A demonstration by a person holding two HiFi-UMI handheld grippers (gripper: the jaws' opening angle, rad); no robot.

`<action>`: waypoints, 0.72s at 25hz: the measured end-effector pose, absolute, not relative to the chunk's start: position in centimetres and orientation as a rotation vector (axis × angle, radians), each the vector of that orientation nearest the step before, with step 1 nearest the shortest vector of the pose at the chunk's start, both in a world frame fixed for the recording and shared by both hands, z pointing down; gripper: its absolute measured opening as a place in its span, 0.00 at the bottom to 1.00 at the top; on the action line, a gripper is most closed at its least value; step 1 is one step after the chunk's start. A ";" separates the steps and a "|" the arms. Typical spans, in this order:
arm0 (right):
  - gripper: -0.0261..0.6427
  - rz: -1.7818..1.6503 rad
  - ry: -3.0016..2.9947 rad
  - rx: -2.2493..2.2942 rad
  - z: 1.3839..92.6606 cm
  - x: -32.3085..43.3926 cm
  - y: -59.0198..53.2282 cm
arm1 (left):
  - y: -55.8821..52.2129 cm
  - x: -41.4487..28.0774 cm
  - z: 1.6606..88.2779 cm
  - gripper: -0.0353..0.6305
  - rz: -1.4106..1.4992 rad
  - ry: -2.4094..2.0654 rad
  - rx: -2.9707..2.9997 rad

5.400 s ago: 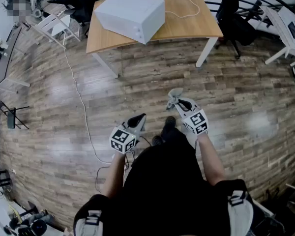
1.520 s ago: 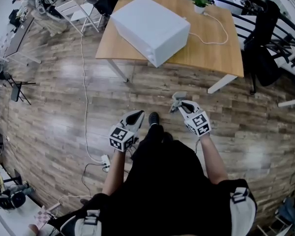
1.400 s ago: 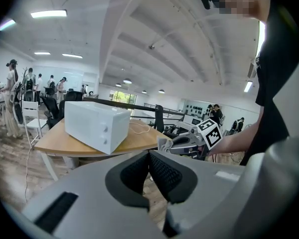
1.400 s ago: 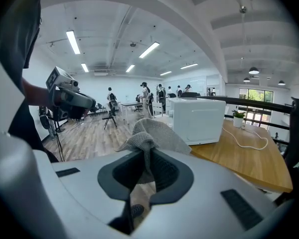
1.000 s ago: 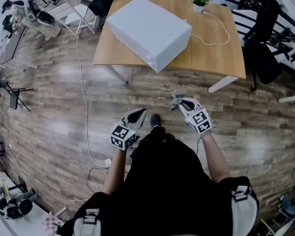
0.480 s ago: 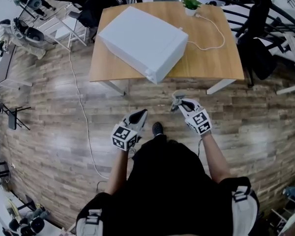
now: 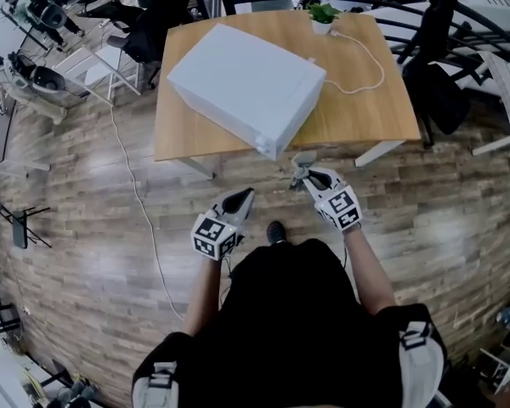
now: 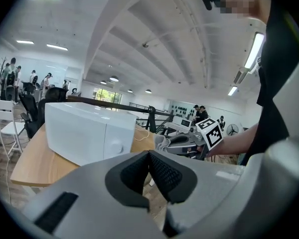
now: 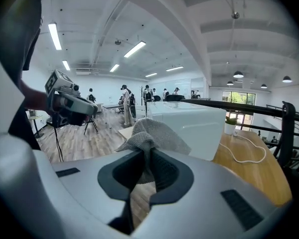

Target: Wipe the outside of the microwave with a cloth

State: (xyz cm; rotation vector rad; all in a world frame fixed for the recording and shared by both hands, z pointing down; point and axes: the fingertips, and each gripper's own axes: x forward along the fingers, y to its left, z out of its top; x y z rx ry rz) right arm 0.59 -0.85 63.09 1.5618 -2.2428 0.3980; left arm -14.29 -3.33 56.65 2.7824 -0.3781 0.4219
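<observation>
- The white microwave (image 7: 246, 87) stands on the wooden table (image 7: 365, 113), at about 11 o'clock from the right gripper (image 7: 307, 175), near it but not touching.
- The right gripper has its jaws closed on the grey cloth (image 7: 303, 161). The cloth sticks out at 12 o'clock of the jaws, close to the table edge, and it touches nothing else.
- The left gripper (image 7: 243, 197) has its jaws pressed together, with nothing between them.
- I judge that the wiping is not yet begun. The cloth is in hand, but every outside face of the microwave is left to wipe.
</observation>
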 end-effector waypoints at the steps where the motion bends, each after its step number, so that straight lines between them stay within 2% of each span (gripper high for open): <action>1: 0.09 0.384 -2.246 1.564 62.8 0.3 -1.5 | -3.7 -14.4 56.6 0.06 0.418 -0.369 2.787; 18: 0.09 0.304 -2.295 1.455 62.7 -3.5 -8.6 | -7.8 -18.7 56.1 0.06 0.360 -0.492 2.774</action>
